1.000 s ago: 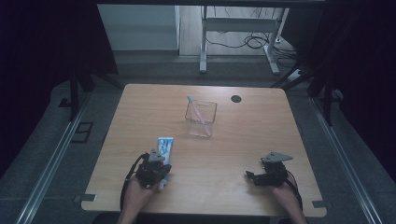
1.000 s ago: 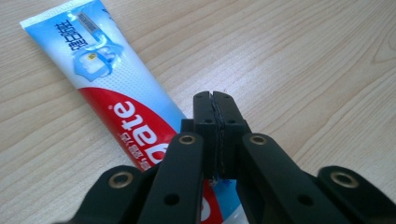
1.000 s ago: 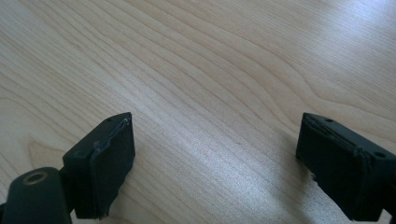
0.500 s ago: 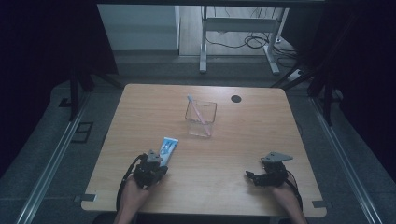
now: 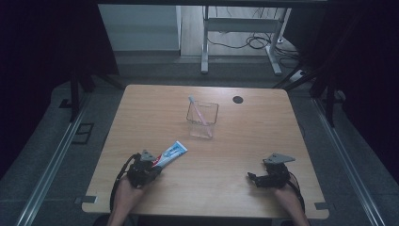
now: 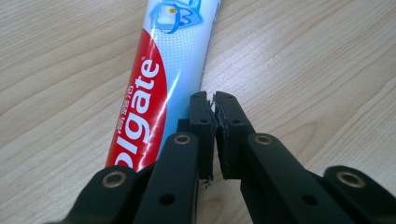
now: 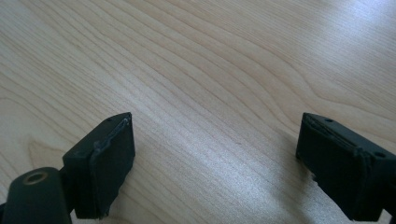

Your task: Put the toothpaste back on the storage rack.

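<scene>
A red, white and blue toothpaste tube (image 5: 173,151) lies flat on the wooden table (image 5: 244,136) at the front left. In the left gripper view the tube (image 6: 159,60) runs under the left jaw. My left gripper (image 5: 153,163) (image 6: 214,100) rests at the tube's near end. Its jaws have just eased apart to a thin slit and nothing is between them. At the front right my right gripper (image 5: 252,178) (image 7: 215,140) lies open over bare wood, jaws wide apart. A clear square cup (image 5: 202,123) stands mid-table with a pink toothbrush (image 5: 199,111) leaning inside.
A small black disc (image 5: 238,100) sits near the table's far edge. Bare wood (image 5: 226,160) lies between the two grippers. Beyond the table are metal desk legs (image 5: 204,52) and cables (image 5: 254,42) on the floor.
The left hand has shifted a little to the left and nearer the front edge. The toothpaste tube has swung so that its far end points more to the right. The right gripper has not moved.
</scene>
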### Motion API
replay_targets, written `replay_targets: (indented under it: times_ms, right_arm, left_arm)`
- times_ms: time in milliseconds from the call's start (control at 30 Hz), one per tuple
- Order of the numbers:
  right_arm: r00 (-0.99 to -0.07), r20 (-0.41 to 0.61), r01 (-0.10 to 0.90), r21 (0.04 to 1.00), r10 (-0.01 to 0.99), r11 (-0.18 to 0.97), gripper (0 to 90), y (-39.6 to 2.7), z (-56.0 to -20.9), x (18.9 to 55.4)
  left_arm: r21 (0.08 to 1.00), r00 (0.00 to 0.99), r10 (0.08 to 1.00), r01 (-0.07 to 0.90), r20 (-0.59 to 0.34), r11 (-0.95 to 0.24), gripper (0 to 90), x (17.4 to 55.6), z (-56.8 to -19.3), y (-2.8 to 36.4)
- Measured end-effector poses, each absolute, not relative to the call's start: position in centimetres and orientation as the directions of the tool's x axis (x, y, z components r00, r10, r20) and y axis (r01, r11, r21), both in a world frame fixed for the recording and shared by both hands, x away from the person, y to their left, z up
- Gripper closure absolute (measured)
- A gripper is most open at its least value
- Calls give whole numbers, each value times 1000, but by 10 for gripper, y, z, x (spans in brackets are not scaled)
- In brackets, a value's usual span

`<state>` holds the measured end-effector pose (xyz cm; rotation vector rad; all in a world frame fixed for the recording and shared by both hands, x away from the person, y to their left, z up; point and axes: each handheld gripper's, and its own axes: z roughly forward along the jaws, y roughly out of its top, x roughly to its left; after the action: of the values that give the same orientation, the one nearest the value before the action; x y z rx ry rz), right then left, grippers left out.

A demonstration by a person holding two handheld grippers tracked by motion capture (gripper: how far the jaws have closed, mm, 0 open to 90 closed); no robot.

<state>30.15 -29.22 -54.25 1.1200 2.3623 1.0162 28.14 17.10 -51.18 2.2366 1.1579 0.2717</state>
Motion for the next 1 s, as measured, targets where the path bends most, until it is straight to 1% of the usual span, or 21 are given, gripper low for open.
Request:
replay_targets:
  times_ms: [333, 633, 700, 767, 833, 1000]
  right_arm:
    - [-634, 3, 534, 725, 773, 435, 114, -292, -542, 301]
    - [-634, 2, 534, 725, 774, 435, 114, -292, -542, 301]
    - [-634, 3, 534, 725, 773, 435, 114, -292, -542, 301]
    - [-634, 3, 534, 725, 773, 435, 114, -292, -542, 301]
    - [-634, 3, 534, 725, 773, 435, 114, -292, -542, 301]
    - [-634, 3, 534, 725, 773, 435, 114, -292, -542, 301]
  left_arm:
    - [611, 618, 779, 657, -102, -441, 802, 285, -504, 174]
    - [620, 634, 766, 644, -104, -448, 701, 287, -498, 178]
    - [623, 629, 770, 646, -107, -441, 659, 288, -497, 178]
    - [623, 631, 772, 636, -80, -456, 601, 289, -495, 179]
    - [622, 629, 773, 637, -79, -455, 553, 291, -494, 179]
    - [619, 627, 775, 639, -76, -456, 469, 295, -491, 180]
